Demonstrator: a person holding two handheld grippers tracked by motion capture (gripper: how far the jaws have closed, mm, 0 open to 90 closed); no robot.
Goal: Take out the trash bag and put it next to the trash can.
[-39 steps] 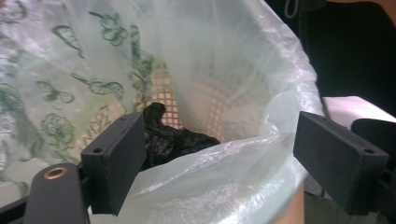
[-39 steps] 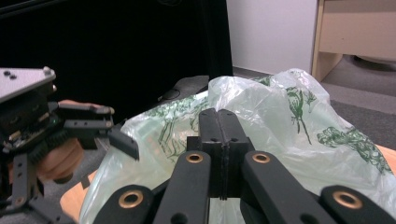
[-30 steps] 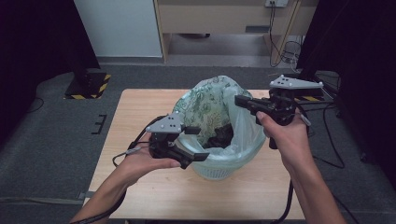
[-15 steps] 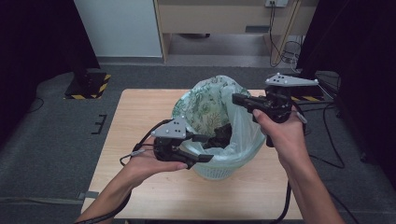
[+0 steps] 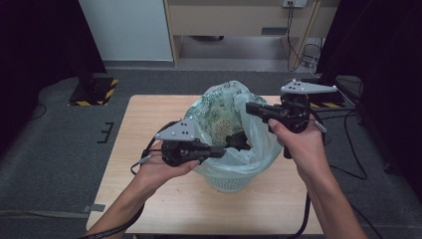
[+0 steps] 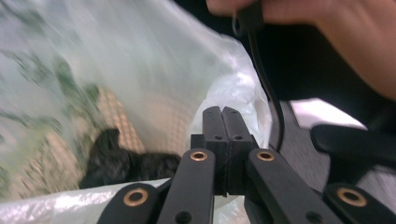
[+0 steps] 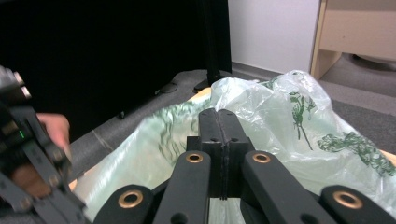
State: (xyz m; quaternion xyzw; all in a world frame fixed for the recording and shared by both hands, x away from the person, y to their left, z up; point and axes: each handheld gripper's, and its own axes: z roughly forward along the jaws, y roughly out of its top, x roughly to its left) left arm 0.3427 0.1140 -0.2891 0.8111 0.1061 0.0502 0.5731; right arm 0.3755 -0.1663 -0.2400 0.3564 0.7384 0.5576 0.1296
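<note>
A pale lattice basket (image 5: 226, 181) stands mid-table, lined with a translucent plastic bag (image 5: 219, 107) printed in green. Something black and crumpled (image 5: 240, 142) lies inside the bag, also seen past the left jaws (image 6: 121, 161). My left gripper (image 5: 226, 148) reaches over the bag's near-left rim with its jaws pressed together (image 6: 222, 112) and nothing visible between them. My right gripper (image 5: 249, 107) hovers at the bag's upper right edge, jaws likewise shut (image 7: 218, 114), with bag film (image 7: 299, 121) just beyond them. Whether either pinches thin film is unclear.
The wooden table (image 5: 149, 129) has bare surface left and front of the basket. Cables trail off the right side (image 5: 343, 149) and from the left gripper (image 5: 144, 157). A cabinet (image 5: 229, 20) stands beyond the table, over dark floor mats.
The left gripper has edged right, further over the bag's near rim. The right gripper has shifted slightly left and down. The bag's raised back edge has changed shape a little.
</note>
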